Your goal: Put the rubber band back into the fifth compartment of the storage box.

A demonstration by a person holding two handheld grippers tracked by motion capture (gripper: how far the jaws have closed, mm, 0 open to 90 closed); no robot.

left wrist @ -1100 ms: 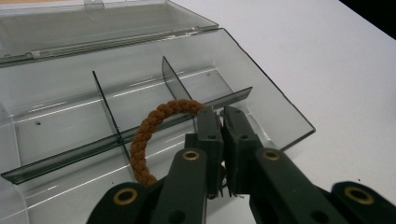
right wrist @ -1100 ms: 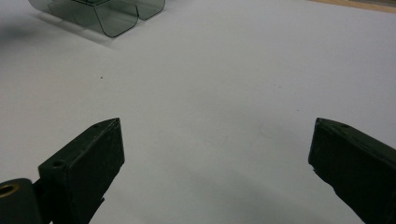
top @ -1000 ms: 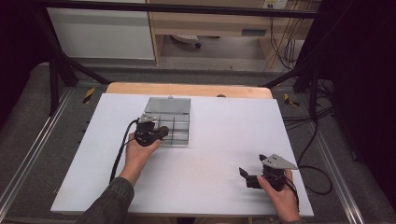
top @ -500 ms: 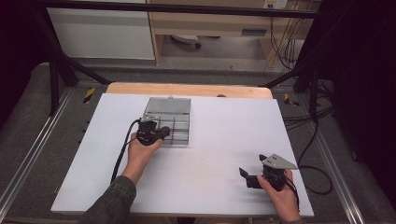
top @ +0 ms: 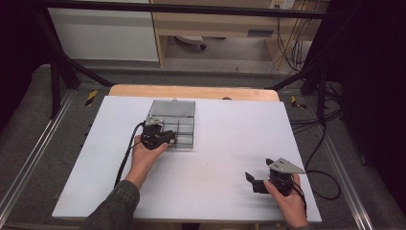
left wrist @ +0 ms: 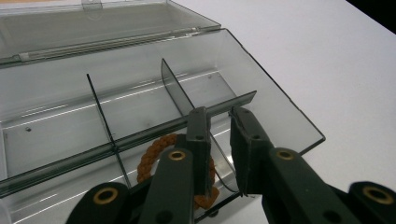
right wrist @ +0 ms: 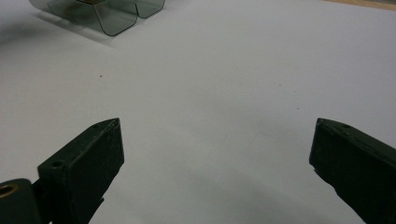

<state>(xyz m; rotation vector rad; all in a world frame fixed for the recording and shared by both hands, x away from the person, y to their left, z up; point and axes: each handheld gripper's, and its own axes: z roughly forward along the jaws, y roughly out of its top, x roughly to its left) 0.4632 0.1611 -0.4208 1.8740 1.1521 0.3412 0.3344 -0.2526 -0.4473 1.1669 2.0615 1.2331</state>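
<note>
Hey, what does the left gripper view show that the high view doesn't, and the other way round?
Left gripper view: an orange braided ring in a near compartment, and a thin divider between the jaws of the left claw, which have just been opening. High view: the right claw, open, well away from the box over the white table. Both: the clear box with its lid open.

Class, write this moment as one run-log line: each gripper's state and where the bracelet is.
left gripper: jaws just opening, over organiser box | bracelet: lying in near compartment | right gripper: open over table
</note>
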